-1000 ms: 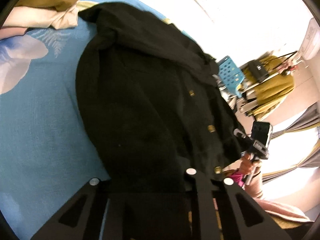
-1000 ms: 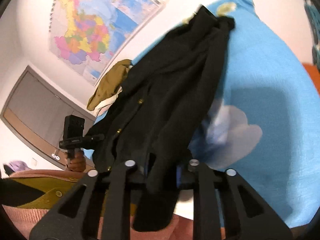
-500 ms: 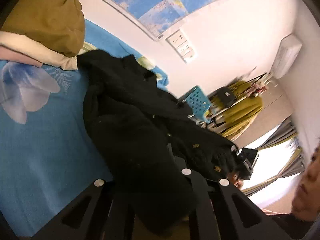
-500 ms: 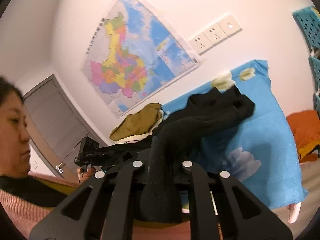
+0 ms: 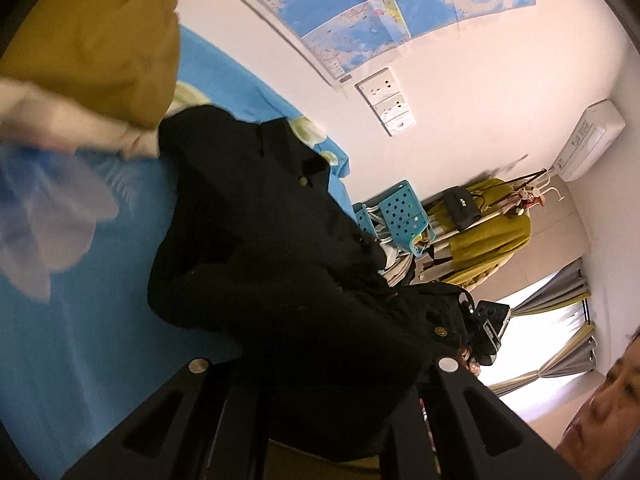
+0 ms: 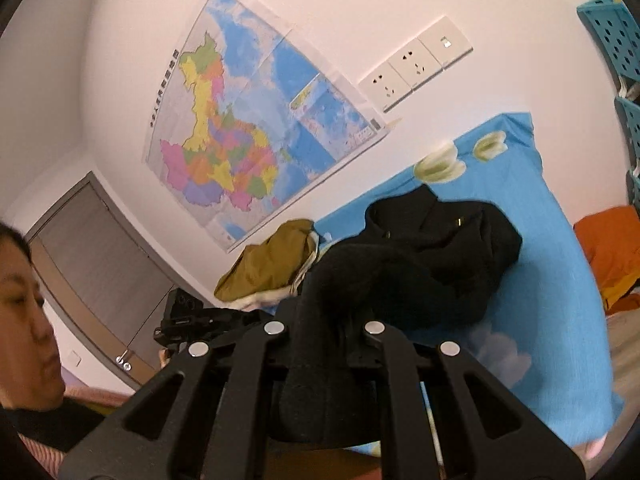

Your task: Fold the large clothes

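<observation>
In the left wrist view, the left hand-held gripper (image 5: pixel 320 364) is clamped narrow on the near edge of a black coat (image 5: pixel 280 264), whose cloth bunches between the fingers and hides their tips. The coat stretches away from the gripper across a blue bed sheet (image 5: pixel 100 340), its collar end lying near an olive garment (image 5: pixel 96 36) piled on pale cloth at the upper left. Gold buttons show along the coat's right edge. Past that edge, the right hand-held gripper (image 5: pixel 486 330) appears, dark coat cloth running up to it. Behind stand a teal basket (image 5: pixel 400 212), a coat rack (image 5: pixel 492 236) and a wall map (image 5: pixel 380 4). In the right wrist view, the right hand-held gripper (image 6: pixel 322 326) is likewise closed narrow on a thick roll of the coat (image 6: pixel 420 264), which drapes down between its fingers and rises beyond onto the sheet (image 6: pixel 560 320). The olive garment (image 6: pixel 272 264) sits just left of the coat. The left hand-held gripper (image 6: pixel 188 320) shows at the left, below the map (image 6: pixel 248 120), with the person's face at the frame edge.
</observation>
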The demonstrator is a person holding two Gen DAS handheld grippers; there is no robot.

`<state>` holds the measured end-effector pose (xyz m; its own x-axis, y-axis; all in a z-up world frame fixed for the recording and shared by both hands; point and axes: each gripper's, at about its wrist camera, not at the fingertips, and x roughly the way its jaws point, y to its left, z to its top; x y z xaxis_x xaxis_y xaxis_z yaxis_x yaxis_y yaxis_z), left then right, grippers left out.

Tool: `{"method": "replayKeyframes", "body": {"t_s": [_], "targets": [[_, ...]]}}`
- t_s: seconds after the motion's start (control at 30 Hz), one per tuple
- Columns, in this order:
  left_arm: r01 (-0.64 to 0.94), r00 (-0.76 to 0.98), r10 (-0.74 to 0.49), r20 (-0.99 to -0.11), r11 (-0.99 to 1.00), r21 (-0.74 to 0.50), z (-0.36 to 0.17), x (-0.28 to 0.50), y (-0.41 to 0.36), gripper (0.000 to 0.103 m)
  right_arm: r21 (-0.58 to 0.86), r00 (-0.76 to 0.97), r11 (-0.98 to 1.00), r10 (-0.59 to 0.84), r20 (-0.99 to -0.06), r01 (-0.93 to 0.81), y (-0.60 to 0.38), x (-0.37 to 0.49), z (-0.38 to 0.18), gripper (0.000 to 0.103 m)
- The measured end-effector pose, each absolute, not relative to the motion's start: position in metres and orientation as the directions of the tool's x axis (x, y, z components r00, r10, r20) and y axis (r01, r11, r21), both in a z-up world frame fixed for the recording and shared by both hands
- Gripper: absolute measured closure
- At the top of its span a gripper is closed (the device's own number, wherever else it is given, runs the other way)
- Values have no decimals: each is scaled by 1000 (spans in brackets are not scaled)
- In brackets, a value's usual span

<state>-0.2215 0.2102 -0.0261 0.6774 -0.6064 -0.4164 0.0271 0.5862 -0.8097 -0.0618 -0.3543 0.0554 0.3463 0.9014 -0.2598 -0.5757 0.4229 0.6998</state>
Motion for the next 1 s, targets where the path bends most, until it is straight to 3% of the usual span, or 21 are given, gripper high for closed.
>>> {"method": "replayKeyframes", "body": {"t_s": [0.3,0.4,0.53,0.63,0.73,0.77,0.8,0.83,0.9,0.93,1.0], "targets": [[-11,657,-562,-503,660,-751,17,-121,230,96,817,365,399,896,-251,-416,-332,58,51,93],[-62,648,-551,-526,650,-758,12,-78,244,96,852,365,409,886,-285,-327,-318,103,36,93],[-183,606,-523,-600,642,-745,-13,-21,257,96,856,345,478,851,-397,-194,-294,159,-1,92],[-282,546,-524,-654,620,-732,-46,19,267,96,858,303,504,836,-457,-96,-283,189,-36,88],[-332,494,-530,-689,618,-713,-72,47,272,95,844,286,537,811,-511,-16,-279,205,-63,73],[-333,485,-539,-688,614,-716,-78,53,273,93,844,284,536,812,-509,-19,-278,205,-64,65],[-333,483,-558,-675,595,-731,-83,56,275,85,845,290,534,814,-503,-35,-278,204,-64,63],[-312,492,-581,-648,577,-755,-83,56,276,72,837,305,543,810,-501,-67,-277,199,-59,61],[-247,541,-599,-590,557,-793,-79,51,280,51,819,327,559,803,-498,-126,-277,189,-46,43],[-229,562,-590,-579,562,-795,-75,45,280,44,800,349,578,792,-501,-164,-277,182,-38,40],[-184,617,-547,-565,598,-780,-65,30,282,40,753,390,616,768,-508,-231,-275,167,-22,25]]}}
